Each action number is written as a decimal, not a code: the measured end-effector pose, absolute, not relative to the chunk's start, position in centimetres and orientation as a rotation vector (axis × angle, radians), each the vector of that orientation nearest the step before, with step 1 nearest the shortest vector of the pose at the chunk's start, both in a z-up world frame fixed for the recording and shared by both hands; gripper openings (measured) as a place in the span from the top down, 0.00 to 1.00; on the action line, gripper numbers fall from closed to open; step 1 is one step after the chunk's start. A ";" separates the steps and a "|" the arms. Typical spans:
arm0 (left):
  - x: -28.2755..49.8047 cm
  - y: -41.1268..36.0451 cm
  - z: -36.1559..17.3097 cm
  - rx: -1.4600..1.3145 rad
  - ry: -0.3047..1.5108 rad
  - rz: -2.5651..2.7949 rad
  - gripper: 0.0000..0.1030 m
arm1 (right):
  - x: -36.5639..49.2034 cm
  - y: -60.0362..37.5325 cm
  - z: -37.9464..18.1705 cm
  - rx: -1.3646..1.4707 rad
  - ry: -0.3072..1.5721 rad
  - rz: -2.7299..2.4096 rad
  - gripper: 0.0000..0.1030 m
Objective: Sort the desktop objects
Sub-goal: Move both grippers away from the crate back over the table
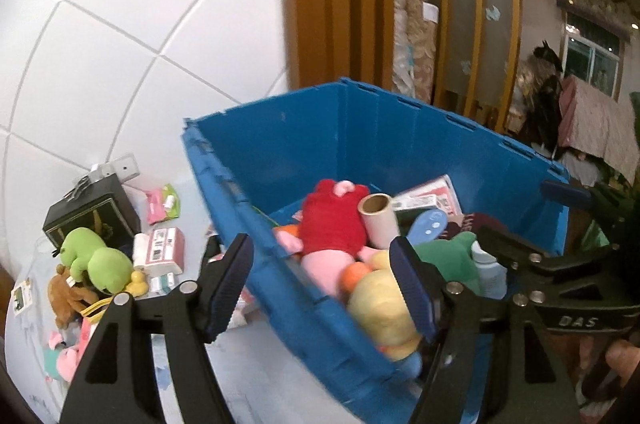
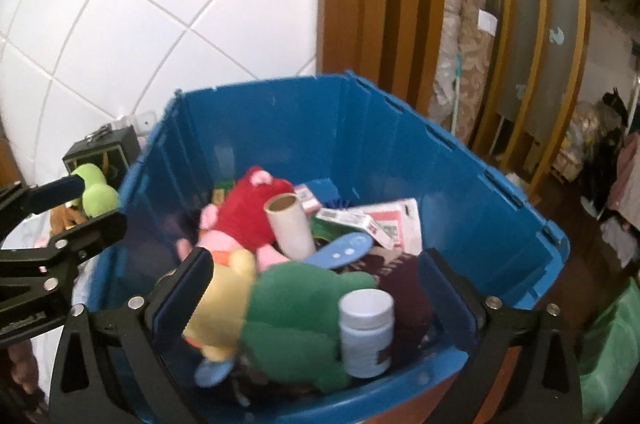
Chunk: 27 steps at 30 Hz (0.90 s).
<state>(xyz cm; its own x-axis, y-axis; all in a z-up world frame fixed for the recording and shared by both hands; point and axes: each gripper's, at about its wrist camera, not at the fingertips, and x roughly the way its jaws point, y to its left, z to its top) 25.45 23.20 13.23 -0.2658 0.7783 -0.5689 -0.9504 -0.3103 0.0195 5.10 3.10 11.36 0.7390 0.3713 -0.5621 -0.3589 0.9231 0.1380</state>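
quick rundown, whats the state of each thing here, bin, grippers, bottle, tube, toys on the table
blue bin: open, no lid, partly filled
left gripper: open, nothing between its fingers
right gripper: open wide above the bin, holding nothing
white-capped bottle: upright in the bin, cap on
cardboard tube: bare, lying tilted on the red plush
light green plush: outside the bin, on the table
black box: closed, on the table

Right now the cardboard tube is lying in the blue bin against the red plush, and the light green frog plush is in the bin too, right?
Not quite. The cardboard tube does lie in the blue bin against the red plush, but the light green frog plush sits outside it on the table, as the left wrist view shows.
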 end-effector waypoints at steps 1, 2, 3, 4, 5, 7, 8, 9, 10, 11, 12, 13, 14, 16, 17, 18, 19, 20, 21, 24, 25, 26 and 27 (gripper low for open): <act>24.8 22.6 13.3 -0.554 0.425 1.835 0.32 | 4.7 3.5 11.7 0.018 0.612 0.404 0.00; 24.4 22.1 13.4 -0.555 0.422 1.841 0.32 | 4.1 4.1 12.3 0.014 0.599 0.408 0.00; 23.9 21.6 13.4 -0.556 0.418 1.846 0.32 | 3.6 4.7 12.7 0.012 0.588 0.409 0.00; 23.2 20.8 13.4 -0.557 0.410 1.851 0.32 | 3.3 5.1 13.0 0.011 0.580 0.409 0.00; 22.7 20.1 13.4 -0.558 0.403 1.855 0.32 | 2.7 5.7 13.4 0.013 0.571 0.408 0.00; 21.6 18.8 13.3 -0.561 0.393 1.860 0.32 | 1.8 6.8 14.1 0.022 0.552 0.414 0.00; 20.8 18.0 13.3 -0.565 0.386 1.866 0.32 | 1.2 7.4 14.5 0.028 0.544 0.415 0.00; 20.2 17.4 13.1 -0.571 0.382 1.873 0.32 | 0.7 8.1 14.8 0.033 0.533 0.419 0.00; 19.4 16.7 13.0 -0.577 0.377 1.879 0.32 | 0.2 8.6 15.1 0.035 0.525 0.423 0.00; 18.4 15.8 12.7 -0.586 0.372 1.885 0.32 | -0.5 9.5 15.5 0.035 0.517 0.427 0.00; 17.7 15.2 12.5 -0.595 0.371 1.893 0.32 | -1.0 10.2 15.7 0.034 0.508 0.433 0.00; 16.9 14.6 12.1 -0.608 0.373 1.902 0.32 | -1.5 11.2 16.0 0.033 0.500 0.442 0.00; 15.9 13.9 11.7 -0.623 0.375 1.912 0.32 | -1.8 12.0 16.2 0.030 0.498 0.450 0.00; 13.9 12.7 10.8 -0.657 0.377 1.934 0.32 | -2.5 13.8 16.4 0.027 0.496 0.467 0.00; 12.6 11.9 10.3 -0.680 0.376 1.948 0.32 | -2.7 14.8 16.5 0.026 0.499 0.479 0.00; 11.7 11.3 9.9 -0.697 0.374 1.958 0.32 | -3.0 16.0 16.5 0.024 0.503 0.490 0.00; 10.7 10.6 9.4 -0.715 0.372 1.969 0.32 | -3.2 16.8 16.4 0.024 0.505 0.499 0.00; 9.5 9.8 8.7 -0.739 0.372 1.984 0.32 | -3.5 17.8 16.3 0.022 0.507 0.511 0.00; 8.6 9.2 8.2 -0.756 0.375 1.995 0.32 | -3.7 18.9 16.1 0.020 0.513 0.522 0.00; 5.9 7.6 6.5 -0.809 0.389 2.026 0.32 | -3.8 21.7 15.5 0.035 0.527 0.513 0.00; 5.1 7.3 5.8 -0.826 0.397 2.032 0.32 | -3.9 22.5 15.2 0.035 0.535 0.521 0.00; 4.6 7.1 5.4 -0.837 0.404 2.033 0.32 | -3.9 23.5 14.7 0.037 0.546 0.531 0.00; 4.2 6.9 4.9 -0.847 0.410 2.033 0.32 | -3.8 24.3 14.3 0.037 0.555 0.541 0.00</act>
